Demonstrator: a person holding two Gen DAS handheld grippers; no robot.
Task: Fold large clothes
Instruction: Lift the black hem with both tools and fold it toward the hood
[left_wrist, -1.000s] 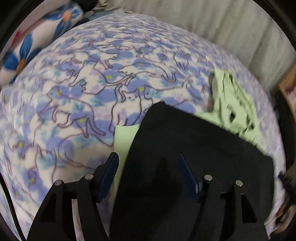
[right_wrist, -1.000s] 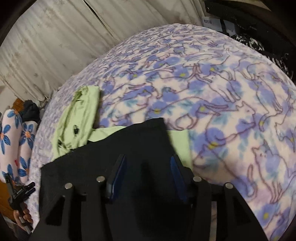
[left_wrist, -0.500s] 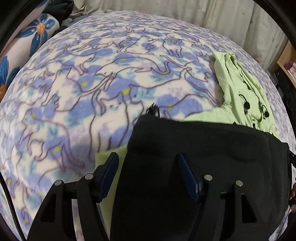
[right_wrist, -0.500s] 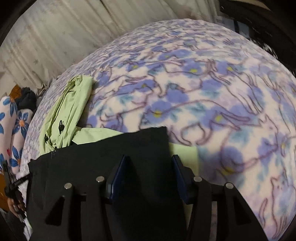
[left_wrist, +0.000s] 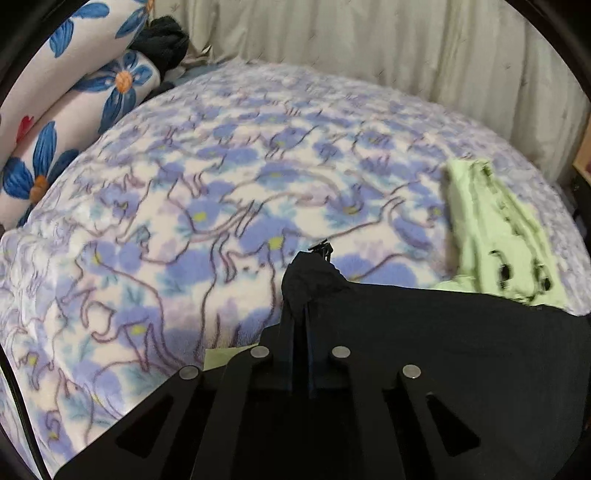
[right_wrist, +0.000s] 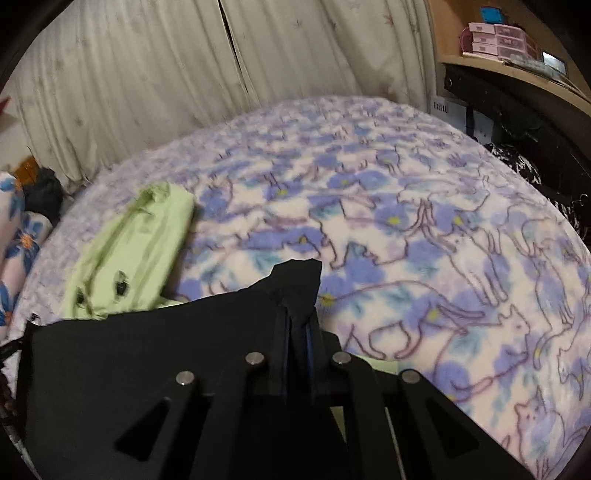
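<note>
Where open before, fingers (left_wrist: 301, 317) clamping black garment (left_wrist: 443, 325).

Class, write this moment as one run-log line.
left gripper: shut on black garment corner | right gripper: shut on other corner | green garment: lying beside it on bed

Both wrist views face down, sharing blanket (left_wrist: 221, 206).

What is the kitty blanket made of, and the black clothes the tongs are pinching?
The kitty blanket looks like fleece: fuzzy, matte, with soft-edged printed cats. The black clothes look like a smooth, thin matte fabric, maybe cotton or a knit; they bunch into small creases where the left tongs and right tongs pinch them.
</note>
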